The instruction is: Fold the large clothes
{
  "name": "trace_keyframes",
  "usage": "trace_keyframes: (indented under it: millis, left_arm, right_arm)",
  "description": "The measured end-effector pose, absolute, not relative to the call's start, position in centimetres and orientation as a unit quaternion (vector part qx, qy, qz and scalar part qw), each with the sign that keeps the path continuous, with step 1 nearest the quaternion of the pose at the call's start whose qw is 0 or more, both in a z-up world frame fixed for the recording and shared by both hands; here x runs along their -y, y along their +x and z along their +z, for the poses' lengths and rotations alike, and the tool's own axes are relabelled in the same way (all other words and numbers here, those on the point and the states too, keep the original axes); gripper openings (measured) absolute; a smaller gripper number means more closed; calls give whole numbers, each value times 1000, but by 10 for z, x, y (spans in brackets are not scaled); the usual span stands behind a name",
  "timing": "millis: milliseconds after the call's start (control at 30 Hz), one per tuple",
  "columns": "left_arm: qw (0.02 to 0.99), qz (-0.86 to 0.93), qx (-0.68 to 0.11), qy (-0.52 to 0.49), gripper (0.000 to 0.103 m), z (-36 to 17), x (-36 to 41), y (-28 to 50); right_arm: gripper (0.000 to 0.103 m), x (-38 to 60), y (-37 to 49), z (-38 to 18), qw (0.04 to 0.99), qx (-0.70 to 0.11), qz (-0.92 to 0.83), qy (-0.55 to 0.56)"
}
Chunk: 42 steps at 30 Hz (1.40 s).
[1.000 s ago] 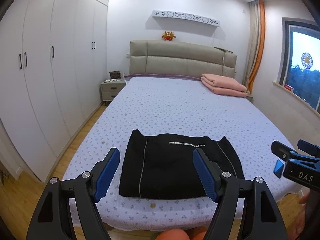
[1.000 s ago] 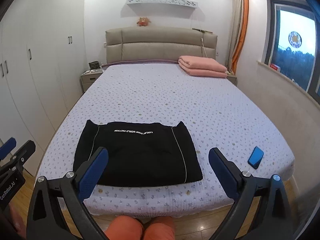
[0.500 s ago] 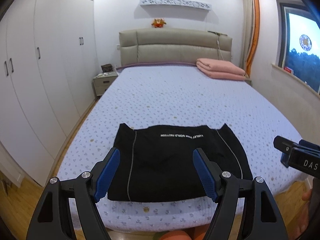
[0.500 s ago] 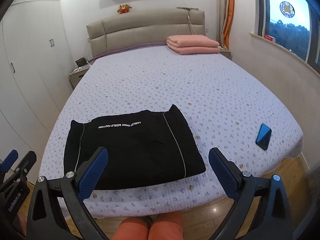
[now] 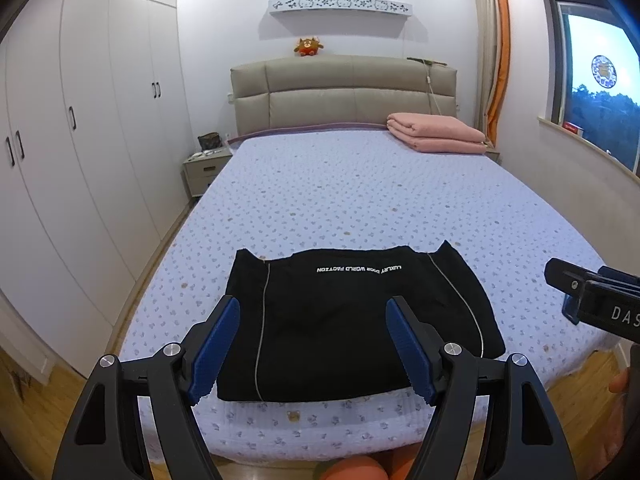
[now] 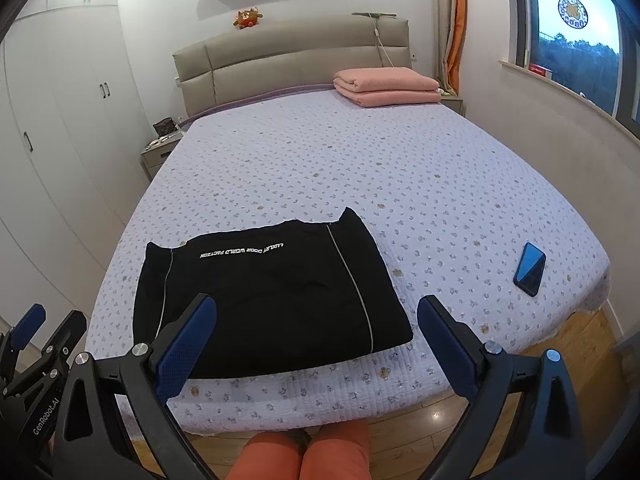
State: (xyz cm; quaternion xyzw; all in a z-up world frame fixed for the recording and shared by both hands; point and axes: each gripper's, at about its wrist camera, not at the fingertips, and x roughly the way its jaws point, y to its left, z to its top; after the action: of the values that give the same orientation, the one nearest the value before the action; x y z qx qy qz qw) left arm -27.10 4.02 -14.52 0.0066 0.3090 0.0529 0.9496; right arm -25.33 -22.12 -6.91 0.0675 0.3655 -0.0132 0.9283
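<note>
A black garment (image 5: 344, 316) with white lettering and thin white side stripes lies folded into a flat rectangle near the foot edge of the bed (image 5: 360, 200); it also shows in the right wrist view (image 6: 264, 288). My left gripper (image 5: 314, 346) is open and empty, held off the bed's foot edge in front of the garment. My right gripper (image 6: 316, 344) is open and empty, also held off the foot edge, to the garment's right. Neither touches the cloth.
A dark phone (image 6: 530, 268) lies near the bed's right foot corner. A folded pink blanket (image 5: 436, 134) sits by the headboard. White wardrobes (image 5: 80, 160) line the left wall, with a nightstand (image 5: 204, 168) beside the bed. A window wall runs on the right.
Both grippers have stayed open and empty while shifting view slightly; the garment has not moved on the bed.
</note>
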Motion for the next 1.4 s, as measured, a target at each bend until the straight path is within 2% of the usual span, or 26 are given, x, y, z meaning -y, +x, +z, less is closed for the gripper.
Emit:
trace_keyframes:
  millis: [1233, 1400]
  left_arm:
    - [951, 55, -304, 4, 77, -133, -44, -291]
    - [957, 79, -280, 12, 77, -133, -48, -295]
  right_arm:
    - [101, 199, -276, -54, 934, -355, 11, 42]
    - [101, 198, -277, -54, 934, -356, 12, 40]
